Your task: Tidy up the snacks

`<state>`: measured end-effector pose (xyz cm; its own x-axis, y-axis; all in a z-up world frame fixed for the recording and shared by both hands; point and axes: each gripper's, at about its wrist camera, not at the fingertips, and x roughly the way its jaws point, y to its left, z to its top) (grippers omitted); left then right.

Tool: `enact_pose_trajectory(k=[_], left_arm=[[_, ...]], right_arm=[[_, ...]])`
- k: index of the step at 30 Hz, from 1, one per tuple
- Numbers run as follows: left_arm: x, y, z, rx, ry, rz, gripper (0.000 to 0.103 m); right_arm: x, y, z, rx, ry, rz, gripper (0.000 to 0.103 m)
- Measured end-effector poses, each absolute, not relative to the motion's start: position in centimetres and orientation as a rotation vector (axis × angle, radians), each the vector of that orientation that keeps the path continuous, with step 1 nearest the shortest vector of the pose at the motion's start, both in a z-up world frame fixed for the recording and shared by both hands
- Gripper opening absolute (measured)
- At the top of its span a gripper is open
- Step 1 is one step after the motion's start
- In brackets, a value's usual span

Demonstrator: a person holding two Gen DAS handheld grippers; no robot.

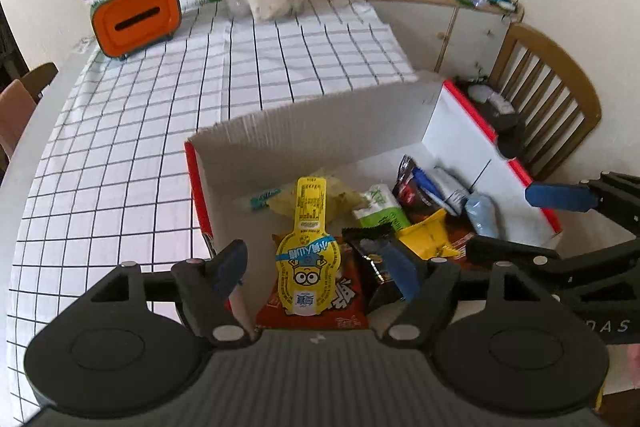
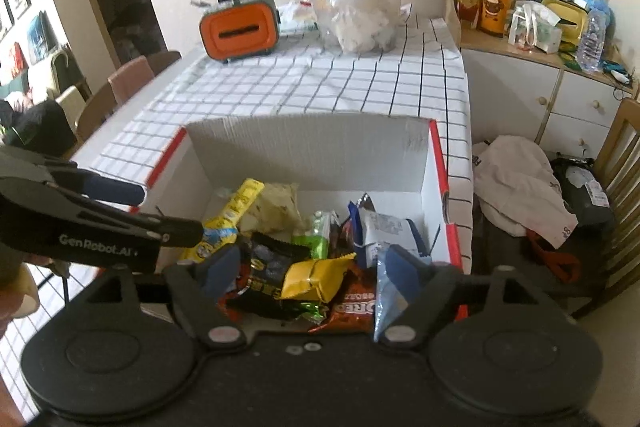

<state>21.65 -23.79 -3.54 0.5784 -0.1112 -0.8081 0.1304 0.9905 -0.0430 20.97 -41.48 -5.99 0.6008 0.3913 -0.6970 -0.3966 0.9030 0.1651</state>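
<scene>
The desk [image 2: 320, 87], under a grid-pattern cloth, carries an open white carton [image 2: 312, 147] with red edges at its near end, and the snacks [image 2: 316, 275] lie heaped inside that carton. Both the left tongs [image 1: 316, 267] and the right tongs [image 2: 316, 267] stand apart over the carton, holding nothing. Judged step: selecting a packet; the next move calls for lowering one pair onto a single item, likely the yellow minion packet [image 1: 308, 267] nearest the carton's front, and closing.
</scene>
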Motion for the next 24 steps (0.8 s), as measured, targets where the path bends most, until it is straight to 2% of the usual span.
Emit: enact_pose_trajectory(k=[5,10,12,24], left_arm=[[20.0,-23.4,-2.2,0.011,0.892,-0.152,0.078],[18.5,-22.8,-1.3,-0.010,0.853,-0.165,0.080],[17.9,-22.6,-1.0,-0.011,0.834,-0.167,0.084],[15.6,-21.7,-0.4,-0.041,0.815,-0.179,0.087]], right_arm=[[19.7,-41.8,-4.7,0.018,0.764,0.473,0.088],[18.6,-42.2,-3.6,0.050,0.733,0.486,0.092],[18.1,-42.5,-3.2,0.060,0.717,0.487,0.100],[15.4,-43.0,-1.2,0.076,0.641,0.507,0.103]])
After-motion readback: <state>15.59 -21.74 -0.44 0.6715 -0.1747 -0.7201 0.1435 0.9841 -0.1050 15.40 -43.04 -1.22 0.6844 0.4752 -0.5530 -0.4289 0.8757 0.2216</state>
